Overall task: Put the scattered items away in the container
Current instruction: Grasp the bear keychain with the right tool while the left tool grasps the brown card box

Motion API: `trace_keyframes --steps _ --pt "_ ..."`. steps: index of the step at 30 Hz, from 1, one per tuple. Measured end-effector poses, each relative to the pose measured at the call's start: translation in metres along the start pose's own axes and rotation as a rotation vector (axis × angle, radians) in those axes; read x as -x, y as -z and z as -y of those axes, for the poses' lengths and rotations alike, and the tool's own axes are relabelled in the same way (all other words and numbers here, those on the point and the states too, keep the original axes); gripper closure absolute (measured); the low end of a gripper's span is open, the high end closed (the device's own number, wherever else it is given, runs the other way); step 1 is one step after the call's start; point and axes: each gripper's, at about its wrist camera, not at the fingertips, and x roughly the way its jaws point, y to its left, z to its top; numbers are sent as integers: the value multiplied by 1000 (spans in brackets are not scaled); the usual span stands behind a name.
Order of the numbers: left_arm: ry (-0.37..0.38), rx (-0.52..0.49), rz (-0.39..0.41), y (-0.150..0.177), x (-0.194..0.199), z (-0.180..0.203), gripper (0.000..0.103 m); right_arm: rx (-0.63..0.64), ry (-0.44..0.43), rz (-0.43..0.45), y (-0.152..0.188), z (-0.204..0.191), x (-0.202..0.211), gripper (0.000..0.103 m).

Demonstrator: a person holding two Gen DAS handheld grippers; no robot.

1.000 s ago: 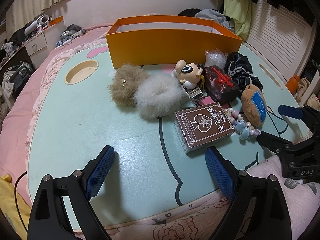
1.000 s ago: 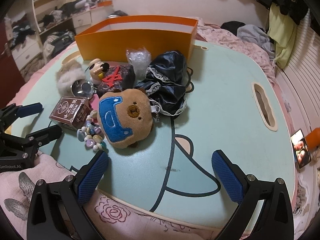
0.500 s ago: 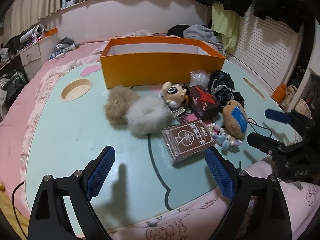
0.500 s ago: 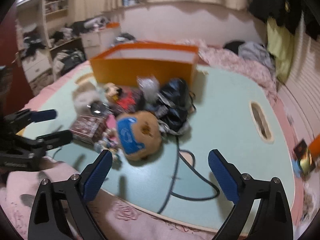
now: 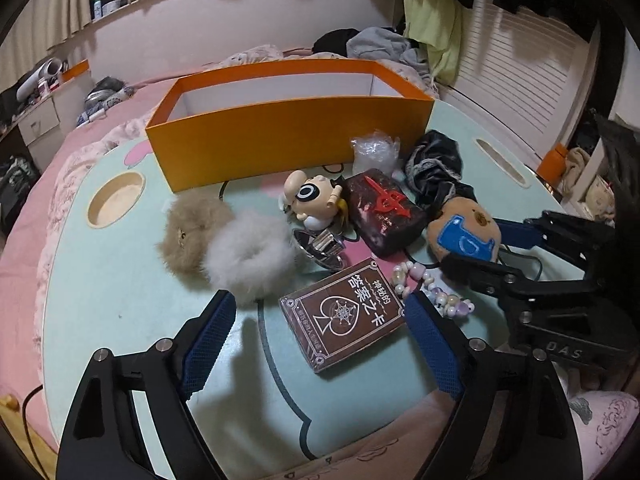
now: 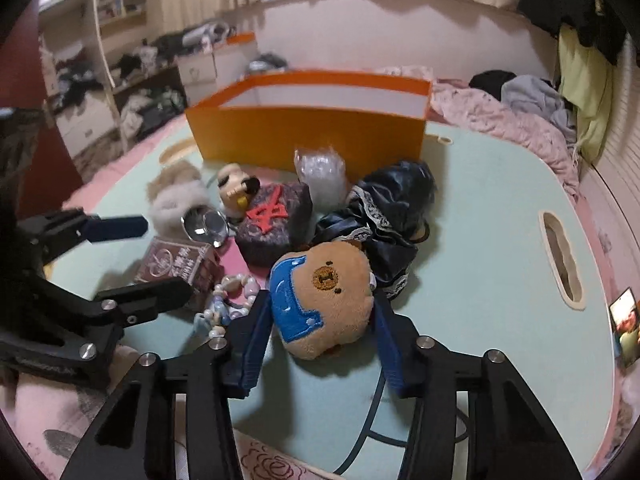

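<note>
- Right now, in the left wrist view, the left gripper point(image 5: 316, 344) is hanging over the near edge of the mint-green lap table point(image 5: 120, 280) with its fingers spread wide and nothing between the pads; its jaws have just been narrowing slightly. The brown card box point(image 5: 344, 316) is lying just ahead, close to the right-hand finger, with the white fur scrunchie point(image 5: 250, 258) and the tan fur scrunchie point(image 5: 194, 232) beyond it to the left. The orange box point(image 5: 288, 136), open-topped and apparently empty, is standing at the far side of the table, behind the scattered pile.
- Further right in that view, the right gripper point(image 5: 476, 246) is bracketing the bear plush point(image 5: 466, 232).
- In the right wrist view, the right gripper point(image 6: 318, 336) is straddling the bear plush point(image 6: 324, 300), and its jaws have just been closing in around it; the blue pads are sitting against both flanks, so I judge the squeeze as just taking hold.
- For a good pickup, the pads should be biting the plush's middle, not its soft edge. The bead bracelet point(image 6: 226, 304) and the dark lace-trimmed cloth point(image 6: 384, 216) are lying close against it, so a straight, slow lift should be keeping them from snagging before the carry to the orange box point(image 6: 312, 136).
</note>
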Motion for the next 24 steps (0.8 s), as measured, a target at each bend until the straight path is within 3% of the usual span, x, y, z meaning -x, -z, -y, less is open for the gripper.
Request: trace_keyframes --steps 7,14,15,16,20,24 --pt "2 -11 3 3 0 3 17 -31 -18 150 8 0 31 56" --pt "22 -2 -50 3 -11 0 17 -47 -30 142 5 2 28 56" --pt "24 -1 -50 4 -12 -1 21 -48 -31 141 5 3 28 56" --pt "9 -4 -45 5 -12 0 34 -49 -31 140 5 3 28 56" --pt "12 -18 -24 10 -7 2 34 -51 -32 147 6 4 30 56" --pt "30 -15 54 15 11 1 34 -55 -31 159 7 6 33 56"
